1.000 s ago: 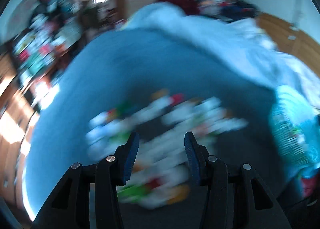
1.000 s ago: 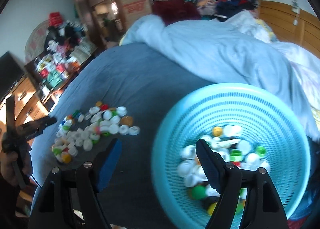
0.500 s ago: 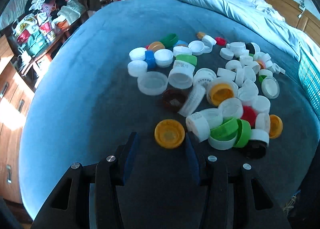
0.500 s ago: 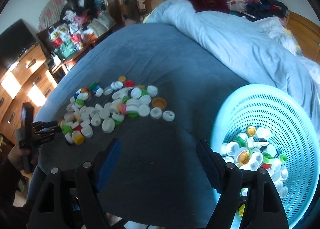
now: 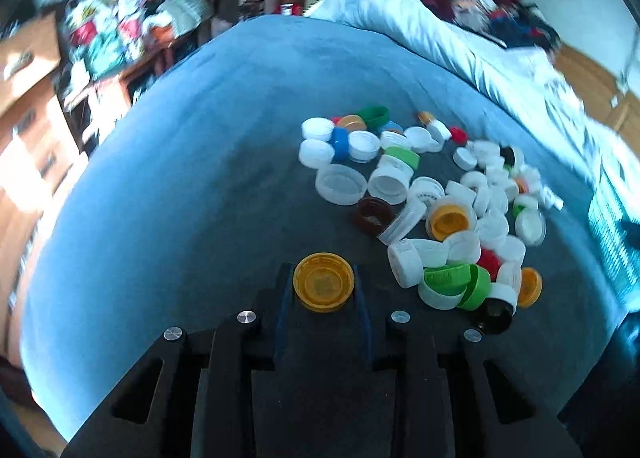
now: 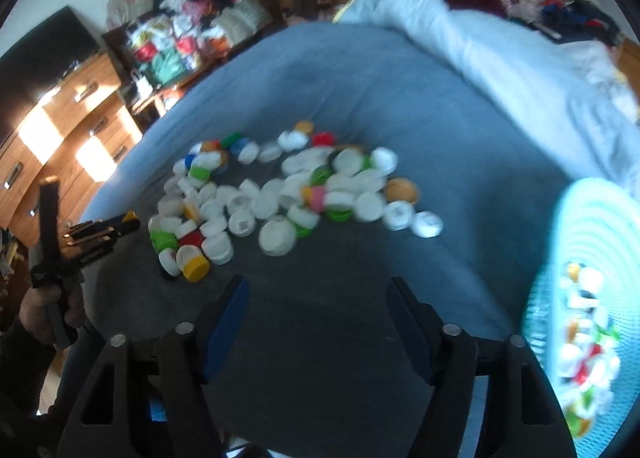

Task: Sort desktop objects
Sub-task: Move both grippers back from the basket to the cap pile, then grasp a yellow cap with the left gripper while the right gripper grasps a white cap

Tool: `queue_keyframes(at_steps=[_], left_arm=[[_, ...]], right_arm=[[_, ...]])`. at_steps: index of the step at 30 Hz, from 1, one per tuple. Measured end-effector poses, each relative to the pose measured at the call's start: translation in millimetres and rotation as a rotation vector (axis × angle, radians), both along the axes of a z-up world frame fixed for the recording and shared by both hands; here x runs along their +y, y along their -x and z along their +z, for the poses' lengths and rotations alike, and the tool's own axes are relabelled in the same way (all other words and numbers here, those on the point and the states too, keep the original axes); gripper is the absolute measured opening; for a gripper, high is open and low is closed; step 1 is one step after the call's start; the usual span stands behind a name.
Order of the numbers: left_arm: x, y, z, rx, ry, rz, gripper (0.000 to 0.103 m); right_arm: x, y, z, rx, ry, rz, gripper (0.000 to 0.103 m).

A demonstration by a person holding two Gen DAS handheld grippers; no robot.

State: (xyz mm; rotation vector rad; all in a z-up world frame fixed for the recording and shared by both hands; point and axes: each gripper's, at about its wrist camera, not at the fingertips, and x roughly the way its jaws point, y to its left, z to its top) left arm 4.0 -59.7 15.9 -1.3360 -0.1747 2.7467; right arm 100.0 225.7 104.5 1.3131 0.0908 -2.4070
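Left gripper (image 5: 323, 290) pinches a yellow cap (image 5: 323, 281) on a blue bed (image 5: 180, 186); right gripper (image 6: 318, 318) hangs spread and empty.

The yellow cap sits open side up between the left fingers, apart from the cap pile (image 5: 432, 194) at two o'clock, likely picked because it lay clear of the others. The right view alone shows the teal basket (image 6: 592, 218) at four o'clock, already holding caps, probably the cap's destination. The left view catches only a blurred teal sliver at three o'clock.
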Motion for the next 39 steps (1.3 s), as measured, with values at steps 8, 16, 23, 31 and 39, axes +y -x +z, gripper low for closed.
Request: queue_keyframes(at_steps=[8, 16, 23, 31, 39], left_arm=[[1.5, -0.1, -9.0, -0.025, -0.020, -0.006, 0.024], [6.5, 1.3, -10.7, -0.028, -0.039, -0.015, 0.024], [2.0, 1.0, -10.9, -0.031, -0.067, -0.014, 0.024], [1.8, 2.9, -11.1, -0.034, -0.072, -0.013, 0.024], [1.5, 2.1, -1.2, -0.020, -0.093, -0.016, 0.024]], right_arm=[[-58.4, 44.6, -59.7, -0.020, -0.096, 0.070, 0.072], [-94.3, 46.0, -80.6, 0.023, -0.196, 0.132, 0.047], [-80.4, 46.7, -63.4, -0.026, -0.086, 0.107, 0.041], [-61.5, 36.8, -56.8, -0.089, -0.114, 0.147, 0.040], [-40.4, 26.8, -63.8, -0.139, -0.102, 0.083, 0.041]])
